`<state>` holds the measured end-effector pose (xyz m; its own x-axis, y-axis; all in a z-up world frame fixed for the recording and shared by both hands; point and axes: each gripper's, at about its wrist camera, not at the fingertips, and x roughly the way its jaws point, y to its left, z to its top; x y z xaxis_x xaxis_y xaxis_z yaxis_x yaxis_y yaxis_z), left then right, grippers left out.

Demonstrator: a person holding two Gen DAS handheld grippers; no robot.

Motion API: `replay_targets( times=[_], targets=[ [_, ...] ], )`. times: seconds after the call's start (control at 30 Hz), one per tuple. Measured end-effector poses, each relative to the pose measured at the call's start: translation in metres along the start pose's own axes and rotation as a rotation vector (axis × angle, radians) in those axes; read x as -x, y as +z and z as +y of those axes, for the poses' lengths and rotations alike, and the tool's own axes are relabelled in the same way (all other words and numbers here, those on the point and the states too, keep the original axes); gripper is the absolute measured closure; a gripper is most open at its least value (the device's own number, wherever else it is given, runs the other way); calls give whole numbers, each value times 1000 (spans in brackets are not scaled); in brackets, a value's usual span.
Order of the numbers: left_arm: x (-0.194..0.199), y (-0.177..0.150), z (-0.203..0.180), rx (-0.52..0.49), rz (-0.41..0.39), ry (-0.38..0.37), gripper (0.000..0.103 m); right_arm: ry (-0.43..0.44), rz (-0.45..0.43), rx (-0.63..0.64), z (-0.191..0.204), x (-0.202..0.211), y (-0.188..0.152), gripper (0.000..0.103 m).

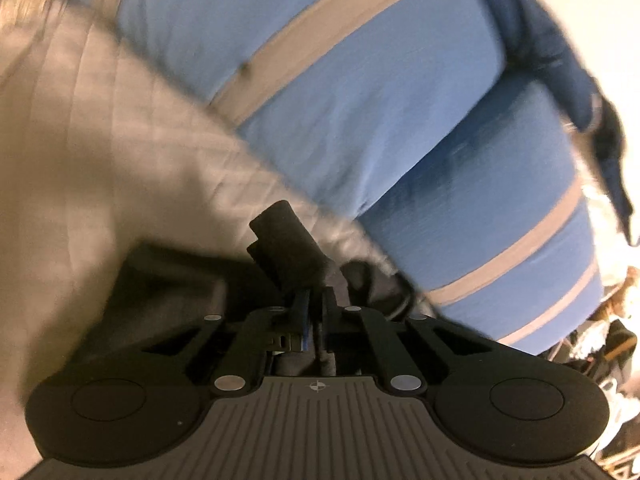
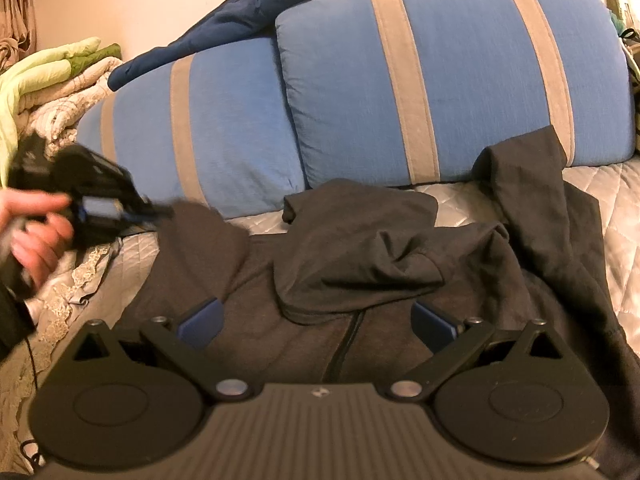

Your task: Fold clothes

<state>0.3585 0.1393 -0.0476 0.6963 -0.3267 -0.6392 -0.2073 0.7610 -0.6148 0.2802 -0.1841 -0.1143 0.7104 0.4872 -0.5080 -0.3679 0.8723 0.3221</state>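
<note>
Closest to me, the right tongs [image 2: 316,326] are spread wide with nothing between them, hovering low over the chest of a dark grey zip hoodie [image 2: 360,280]. Their blue pads [image 2: 200,322] sit on either side of the hoodie's zipper [image 2: 344,344], and I can't tell if they actually touch the cloth.

The hoodie lies front-up on a bed covered by a pale quilted bedspread [image 2: 616,200]. Its hood [image 2: 356,240] is flopped forward over the top of the zipper. One sleeve is bunched up on the right side of the hoodie, its end leaning against a cushion.

At the hoodie's left shoulder, the left tongs [image 2: 160,211] are pinched shut on a fold of the dark fabric, lifted a bit above the bedspread. A hand [image 2: 32,232] grips the handle. It's all motion-blurred there. The left wrist view backs this up: fingers pressed together with a wad of dark cloth [image 1: 288,240] sticking up between them.

Behind the hoodie, two blue cushions with tan stripes [image 2: 460,68] stand against the wall, one overlapping the other. A navy garment [image 2: 240,20] is draped over the top of the left cushion. Further left of the hoodie there's a pile of bedding, a light green quilt [image 2: 48,64] on top of a cream one.
</note>
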Motion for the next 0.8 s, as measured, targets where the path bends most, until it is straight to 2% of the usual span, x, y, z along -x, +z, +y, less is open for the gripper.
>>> replay_targets(
  times=[0.17,0.3,0.43,0.47,0.57,0.67,0.77,0.8],
  targets=[
    [59,28,-8,-96,-145,-7,98,6,-7,8,2,2,0,0],
    [130,48,16,-121,-298,50,98,11,-12,14,4,4,-1,0],
    [220,38,80,-100,-560,140,98,17,-17,20,6,6,-1,0],
    [236,30,103,-69,-618,176,98,22,-19,19,7,6,-1,0],
    [254,-10,187,75,-691,344,98,38,-25,29,9,8,0,0],
    [243,-51,271,261,-645,456,98,34,-27,39,11,9,-1,0],
    [226,-90,322,436,-601,477,97,27,-21,40,10,9,-3,0],
    [222,-100,329,459,-607,468,97,25,-19,40,10,8,-3,0]
  ],
)
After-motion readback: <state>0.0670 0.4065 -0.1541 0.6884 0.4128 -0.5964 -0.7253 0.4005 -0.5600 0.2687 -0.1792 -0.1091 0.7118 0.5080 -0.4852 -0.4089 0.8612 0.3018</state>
